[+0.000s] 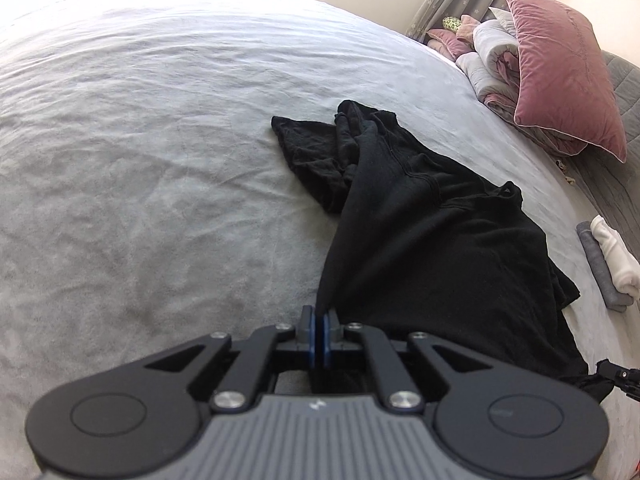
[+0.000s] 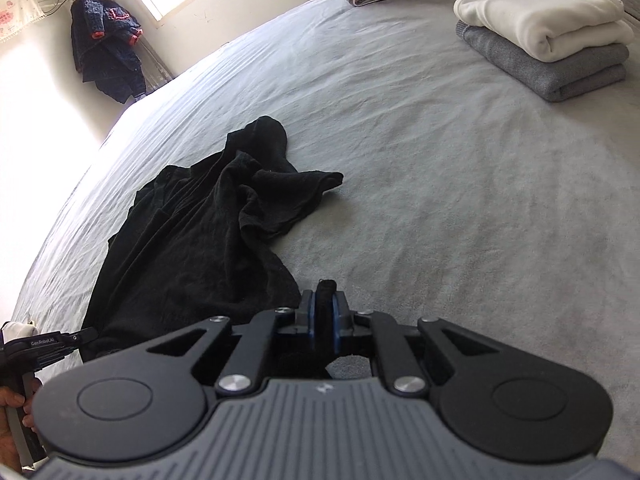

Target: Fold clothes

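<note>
One crumpled black cotton T-shirt (image 1: 432, 236) is lying on the pale grey bed sheet (image 1: 140, 152), its near hem toward the cameras and its bunched sleeves and collar trailing away up the bed. The left tongs (image 1: 319, 320) are pinching the hem at one corner, pads pressed together on a thin fold of the cloth; the right tongs (image 2: 325, 300) are pinching the other hem corner, with a thicker roll of black fabric showing between the blue pads. Judged step: both hem corners are taken, and the garment is being readied for spreading flat before any fold is made. The next move is probably calling for drawing the two corners apart and toward the person until the body is lying smooth, since the far end is heavily rumpled and one sleeve is flopping sideways. Count: one garment in work; two finished folded items stacked near the head of the bed, a white folded knit (image 2: 540, 20) resting on a grey folded towel-like piece (image 2: 560, 72); one pink velvet cushion (image 1: 560, 76) leaning on rolled bedding; one dark garment (image 2: 104, 52) hanging by the window.
</note>
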Demonstrator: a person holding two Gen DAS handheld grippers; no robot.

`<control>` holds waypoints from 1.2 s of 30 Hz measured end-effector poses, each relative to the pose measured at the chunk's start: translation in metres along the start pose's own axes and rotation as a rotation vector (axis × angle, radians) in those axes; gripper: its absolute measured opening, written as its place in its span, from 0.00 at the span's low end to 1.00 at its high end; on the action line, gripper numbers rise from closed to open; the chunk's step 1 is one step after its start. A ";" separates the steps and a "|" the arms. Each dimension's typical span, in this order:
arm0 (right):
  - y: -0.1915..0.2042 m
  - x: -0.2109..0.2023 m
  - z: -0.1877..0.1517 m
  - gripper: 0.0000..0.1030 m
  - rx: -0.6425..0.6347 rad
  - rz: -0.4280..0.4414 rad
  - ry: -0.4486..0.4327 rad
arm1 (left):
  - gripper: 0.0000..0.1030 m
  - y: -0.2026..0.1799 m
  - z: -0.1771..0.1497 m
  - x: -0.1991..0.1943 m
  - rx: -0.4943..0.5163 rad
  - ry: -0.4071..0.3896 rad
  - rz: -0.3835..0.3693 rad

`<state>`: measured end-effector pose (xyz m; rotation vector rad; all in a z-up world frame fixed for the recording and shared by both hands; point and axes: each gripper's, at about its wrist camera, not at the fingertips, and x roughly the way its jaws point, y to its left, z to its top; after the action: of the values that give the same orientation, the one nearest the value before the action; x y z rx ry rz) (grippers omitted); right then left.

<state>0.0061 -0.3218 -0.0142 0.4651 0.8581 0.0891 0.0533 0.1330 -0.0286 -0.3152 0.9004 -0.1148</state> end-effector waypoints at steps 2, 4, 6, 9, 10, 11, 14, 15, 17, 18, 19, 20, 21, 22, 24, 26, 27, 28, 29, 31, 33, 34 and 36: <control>-0.005 -0.002 -0.001 0.10 0.004 -0.005 0.005 | 0.04 0.001 -0.003 -0.002 0.011 0.002 -0.006; -0.008 -0.001 -0.003 0.10 0.001 -0.011 0.013 | 0.08 0.001 -0.004 -0.003 0.014 0.004 -0.013; -0.010 0.000 -0.006 0.10 0.000 -0.012 0.026 | 0.11 0.002 -0.005 -0.005 0.015 0.008 -0.021; -0.010 0.003 -0.008 0.11 -0.008 -0.013 0.045 | 0.23 0.000 -0.005 -0.009 0.026 0.013 -0.029; -0.009 0.003 -0.009 0.11 -0.010 -0.012 0.049 | 0.29 -0.001 -0.005 -0.010 0.031 0.012 -0.031; -0.008 0.002 -0.009 0.11 -0.013 -0.007 0.051 | 0.31 -0.003 -0.005 -0.011 0.035 0.010 -0.034; -0.006 0.000 -0.009 0.12 -0.022 0.016 0.053 | 0.33 -0.008 -0.005 -0.014 0.050 0.005 -0.043; -0.004 -0.001 -0.008 0.12 -0.025 0.024 0.054 | 0.36 -0.009 -0.004 -0.014 0.053 0.004 -0.044; -0.002 -0.002 -0.007 0.13 -0.027 0.036 0.056 | 0.38 -0.011 -0.004 -0.014 0.053 0.001 -0.043; -0.001 -0.002 -0.007 0.16 -0.026 0.041 0.057 | 0.39 -0.012 -0.003 -0.014 0.050 0.000 -0.043; 0.000 -0.003 -0.006 0.18 -0.025 0.047 0.059 | 0.41 -0.012 -0.003 -0.013 0.045 -0.003 -0.042; 0.000 -0.003 -0.004 0.18 -0.009 0.054 0.056 | 0.42 -0.013 -0.002 -0.012 0.036 -0.005 -0.041; 0.000 -0.002 -0.002 0.18 0.009 0.061 0.053 | 0.43 -0.013 -0.001 -0.011 0.025 -0.007 -0.041; 0.000 -0.002 -0.001 0.18 0.027 0.069 0.049 | 0.44 -0.013 0.001 -0.010 0.013 -0.008 -0.041; 0.000 -0.001 0.003 0.27 0.062 0.084 0.043 | 0.44 -0.014 0.004 -0.006 -0.011 -0.007 -0.048; 0.003 0.004 0.011 0.41 0.076 0.089 0.030 | 0.44 -0.016 0.008 -0.002 -0.029 -0.007 -0.061; 0.004 0.007 0.015 0.43 0.083 0.092 0.023 | 0.44 -0.018 0.010 0.000 -0.036 -0.008 -0.065; 0.006 0.010 0.019 0.43 0.090 0.095 0.016 | 0.44 -0.019 0.011 0.002 -0.042 -0.009 -0.066; 0.007 0.012 0.023 0.43 0.097 0.097 0.009 | 0.44 -0.021 0.013 0.005 -0.047 -0.012 -0.065; 0.010 0.021 0.031 0.43 0.111 0.100 -0.002 | 0.44 -0.023 0.015 0.011 -0.061 -0.018 -0.055; 0.012 0.036 0.037 0.43 0.139 0.090 -0.006 | 0.44 -0.024 0.017 0.018 -0.086 -0.020 -0.044; 0.013 0.042 0.039 0.43 0.153 0.088 -0.003 | 0.44 -0.025 0.018 0.021 -0.101 -0.020 -0.040; 0.011 0.062 0.041 0.43 0.213 0.100 0.016 | 0.44 -0.026 0.020 0.026 -0.125 -0.023 -0.035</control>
<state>0.0787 -0.3107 -0.0303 0.7085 0.8641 0.0942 0.0866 0.1069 -0.0284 -0.4482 0.8813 -0.0869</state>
